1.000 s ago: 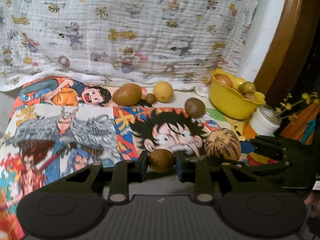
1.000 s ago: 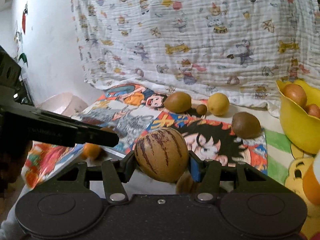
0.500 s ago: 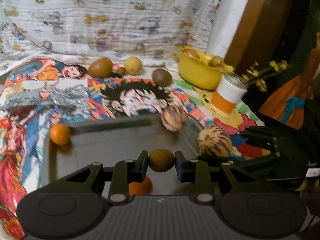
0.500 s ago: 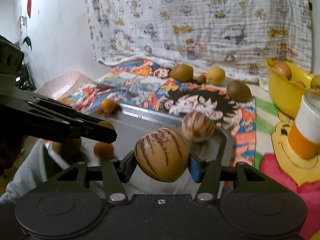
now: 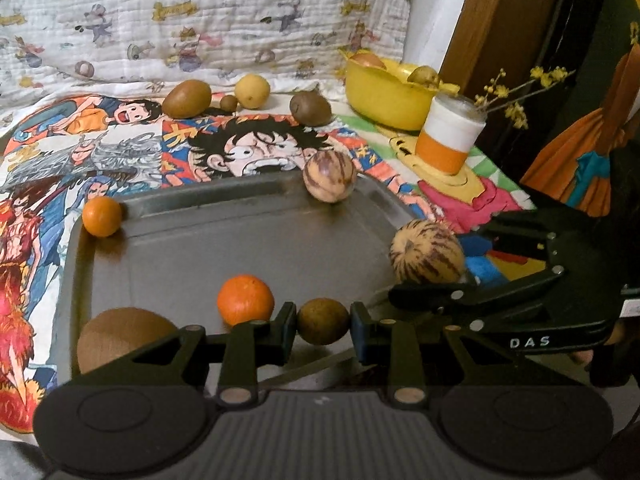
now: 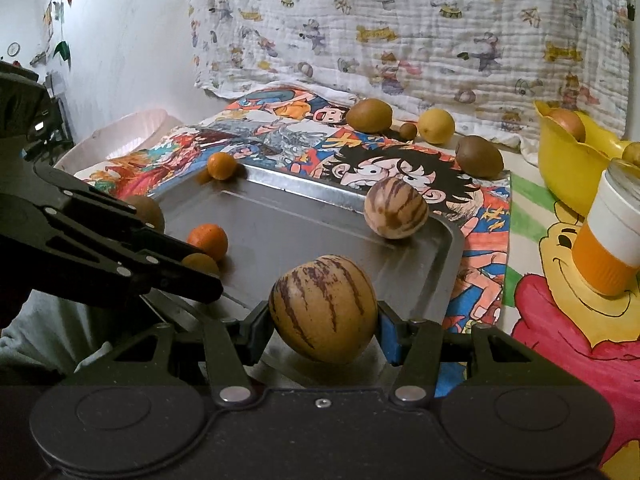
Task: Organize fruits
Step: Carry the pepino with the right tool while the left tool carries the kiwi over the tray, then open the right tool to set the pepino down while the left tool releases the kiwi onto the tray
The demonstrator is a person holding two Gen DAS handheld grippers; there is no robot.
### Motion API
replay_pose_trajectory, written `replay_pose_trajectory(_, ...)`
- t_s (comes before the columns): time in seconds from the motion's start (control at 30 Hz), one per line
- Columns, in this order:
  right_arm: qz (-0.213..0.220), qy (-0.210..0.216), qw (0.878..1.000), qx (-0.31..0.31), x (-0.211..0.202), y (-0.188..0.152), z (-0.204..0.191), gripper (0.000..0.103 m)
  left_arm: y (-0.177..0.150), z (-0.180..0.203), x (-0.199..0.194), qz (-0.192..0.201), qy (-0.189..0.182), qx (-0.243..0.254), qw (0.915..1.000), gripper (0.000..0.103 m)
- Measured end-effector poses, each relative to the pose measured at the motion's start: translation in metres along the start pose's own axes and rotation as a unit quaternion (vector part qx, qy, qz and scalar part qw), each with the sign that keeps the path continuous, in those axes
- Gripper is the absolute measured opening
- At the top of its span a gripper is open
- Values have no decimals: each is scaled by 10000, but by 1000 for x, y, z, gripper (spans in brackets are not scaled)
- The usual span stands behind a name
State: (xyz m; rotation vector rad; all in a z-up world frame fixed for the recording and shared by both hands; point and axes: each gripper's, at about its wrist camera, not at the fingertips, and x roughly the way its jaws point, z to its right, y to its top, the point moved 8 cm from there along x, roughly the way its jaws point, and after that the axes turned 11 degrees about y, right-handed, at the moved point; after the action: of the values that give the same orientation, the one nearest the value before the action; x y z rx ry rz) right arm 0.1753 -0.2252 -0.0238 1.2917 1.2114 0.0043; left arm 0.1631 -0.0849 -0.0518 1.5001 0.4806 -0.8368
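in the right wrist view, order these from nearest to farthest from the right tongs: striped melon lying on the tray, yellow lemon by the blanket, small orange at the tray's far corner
1. The loose tan striped melon, at the metal tray's right rim, just beyond the right tongs.
2. The small round orange, at the tray's far left corner.
3. The round yellow lemon, farthest back beside the cartoon-print blanket.

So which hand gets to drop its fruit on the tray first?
Probably the left. Its tongs hold the small brown fruit over the tray floor, beside an orange. The right tongs hold the striped melon near the tray's edge.
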Motion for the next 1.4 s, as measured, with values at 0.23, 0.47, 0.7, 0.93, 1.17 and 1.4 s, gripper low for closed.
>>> replay_pose_trajectory(0.23, -61, 19, 10000, -32, 2, -4, 2, 56, -7, -3, 5, -171, 159, 5, 9997, 32)
replay_pose_trajectory(0.47, -78, 40, 10000, -11, 4, -8, 4, 56, -8, -5, 5, -185, 214, -18, 9996, 33)
replay_pose_trajectory(0.7, -87, 40, 10000, -3, 3, -8, 3, 57, -7, -4, 4, -202, 171, -42, 9996, 42)
replay_pose_trajectory(0.93, 41, 21, 10000, -73, -2, -7, 0, 66, -6, -4, -6, -182, 95, -6, 9998, 65)
replay_pose_trajectory(1.17, 253, -114, 9995, -126, -17, 2, -2, 81, 0, -11, -17, -113, 86, -185, 9997, 84)
replay_pose_trajectory(1.4, 510, -339, 9981, -104, -36, 16, 1, 102, 11, -19, -32, 133, 205, -204, 9995, 98)
